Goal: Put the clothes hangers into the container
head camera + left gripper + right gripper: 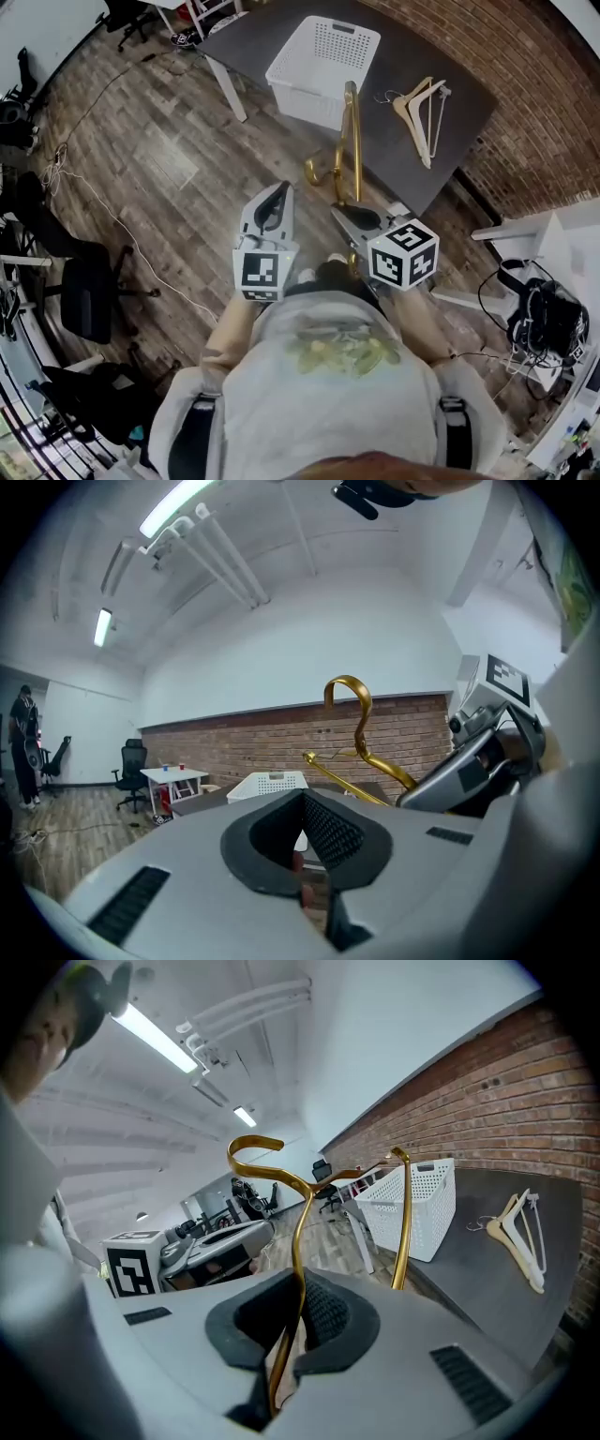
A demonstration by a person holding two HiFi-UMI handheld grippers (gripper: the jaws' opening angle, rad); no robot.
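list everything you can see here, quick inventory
gold hanger: one, gold metal, held upright in front of the table
hangers: looks like two overlapping, pale wood, flat on the table right of the basket
basket: one, white perforated plastic, on the table
table: one, dark grey, by the brick wall
office chair: one, black, on the wooden floor at left
left gripper: one, grey, jaws together, empty
right gripper: one, grey, jaws closed on the gold hanger
person: one, grey shirt, bottom of head view
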